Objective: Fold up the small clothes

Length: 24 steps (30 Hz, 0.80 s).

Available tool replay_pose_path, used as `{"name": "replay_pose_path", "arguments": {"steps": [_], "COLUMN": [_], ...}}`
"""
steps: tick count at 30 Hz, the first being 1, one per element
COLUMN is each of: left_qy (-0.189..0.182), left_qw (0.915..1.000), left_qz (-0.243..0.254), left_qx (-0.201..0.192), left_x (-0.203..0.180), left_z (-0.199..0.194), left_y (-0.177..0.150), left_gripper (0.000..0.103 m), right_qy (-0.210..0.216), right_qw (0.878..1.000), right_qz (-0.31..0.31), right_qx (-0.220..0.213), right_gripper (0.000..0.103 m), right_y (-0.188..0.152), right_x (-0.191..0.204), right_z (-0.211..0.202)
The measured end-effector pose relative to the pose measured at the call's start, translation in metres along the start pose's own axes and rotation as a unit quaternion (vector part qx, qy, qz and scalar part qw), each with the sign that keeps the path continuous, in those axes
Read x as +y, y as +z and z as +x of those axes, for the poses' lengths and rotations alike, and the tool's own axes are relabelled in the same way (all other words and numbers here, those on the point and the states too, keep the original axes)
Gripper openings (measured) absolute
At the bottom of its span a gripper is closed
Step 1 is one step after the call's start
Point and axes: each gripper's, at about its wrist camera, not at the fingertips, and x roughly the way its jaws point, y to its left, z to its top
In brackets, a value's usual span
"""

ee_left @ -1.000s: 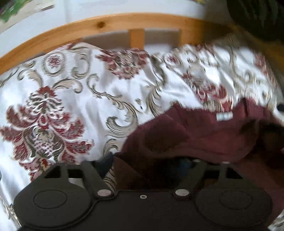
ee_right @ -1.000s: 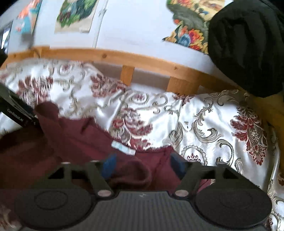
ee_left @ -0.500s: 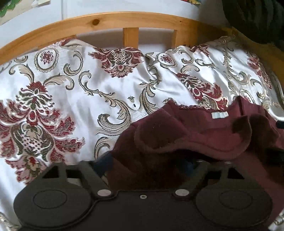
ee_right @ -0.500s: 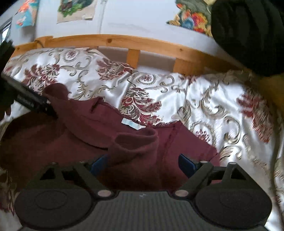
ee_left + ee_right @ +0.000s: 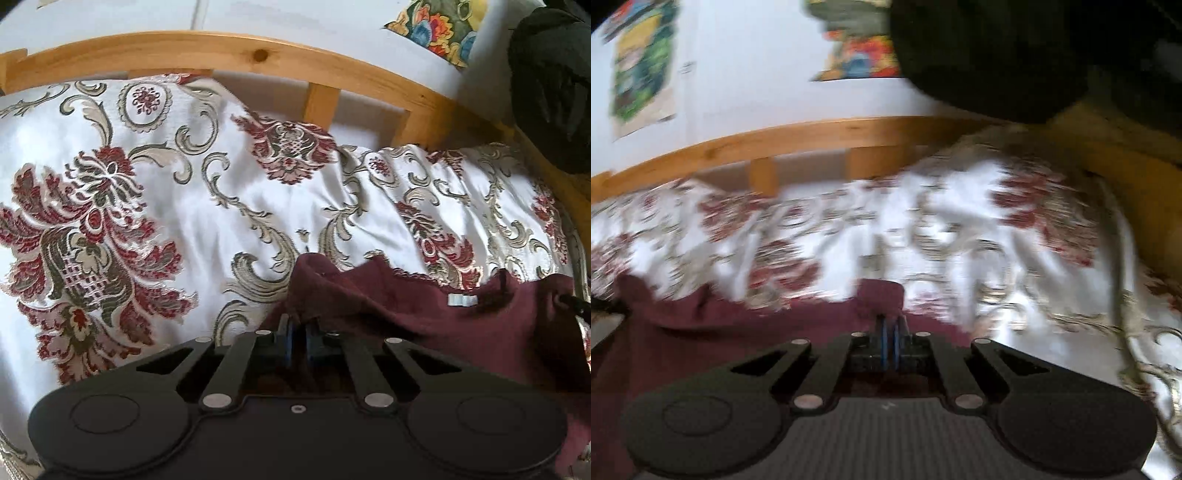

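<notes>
Both grippers clamped: left gripper (image 5: 298, 338) and right gripper (image 5: 889, 332) pinch maroon garment (image 5: 424, 314) edges, lower centre; soft, light, limp cloth.

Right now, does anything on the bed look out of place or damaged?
Nothing looks damaged or spilled. The maroon garment lies bunched on the patterned bedspread, as expected mid-fold, with the left claw and right claw each pinching a raised bit of it. The right view is blurred.

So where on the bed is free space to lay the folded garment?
Free: the floral bedspread between the wooden rail and the maroon garment, mostly leftward. Crowded: the near right, where the garment lies.
</notes>
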Motion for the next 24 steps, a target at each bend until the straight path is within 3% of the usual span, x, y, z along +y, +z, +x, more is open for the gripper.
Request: {"name": "replay_pose_path", "arguments": {"steps": [7,9,10,11,13,16,18,19,21,24], "left_qy": [-0.003,-0.006,-0.006,-0.005,-0.002,0.004,0.011,0.018,0.039,0.061], "left_qw": [0.9998,0.9998,0.9998,0.9998,0.9999,1.0000,0.9999,0.9997,0.9991,0.9976], "left_qz": [-0.011,-0.019,-0.019,-0.018,-0.012,-0.007,-0.006,-0.004,0.014,0.033], "left_qx": [0.014,0.009,0.007,0.005,0.003,0.004,0.011,0.013,0.013,0.007], "left_x": [0.006,0.008,0.008,0.008,0.005,0.003,0.004,0.004,0.000,-0.010], "left_z": [0.008,0.006,0.004,0.003,0.000,0.001,0.005,0.007,0.009,0.005], "left_y": [-0.007,-0.007,-0.007,-0.007,-0.007,-0.008,-0.011,-0.012,-0.016,-0.015], "left_gripper": [0.007,0.008,0.007,0.007,0.007,0.007,0.007,0.007,0.007,0.007], "right_qy": [-0.025,-0.012,0.003,0.021,0.045,0.034,0.019,0.013,0.005,-0.008], "right_qw": [0.996,0.994,0.993,0.992,0.991,0.992,0.991,0.990,0.990,0.992], "right_qz": [0.076,0.105,0.119,0.126,0.118,0.060,0.040,0.036,0.034,0.047], "right_qx": [0.025,0.019,0.019,0.024,0.046,0.102,0.129,0.136,0.133,0.115], "right_gripper": [0.009,0.028,0.045,0.054,0.054,0.054,0.041,0.019,0.006,0.004], "right_y": [-0.005,-0.003,-0.003,-0.003,-0.007,-0.020,-0.029,-0.032,-0.035,-0.034], "right_x": [-0.034,-0.044,-0.050,-0.051,-0.049,-0.030,-0.019,-0.016,-0.012,-0.016], "right_z": [0.009,-0.001,-0.008,-0.015,-0.022,-0.017,-0.008,-0.004,0.000,-0.007]}}
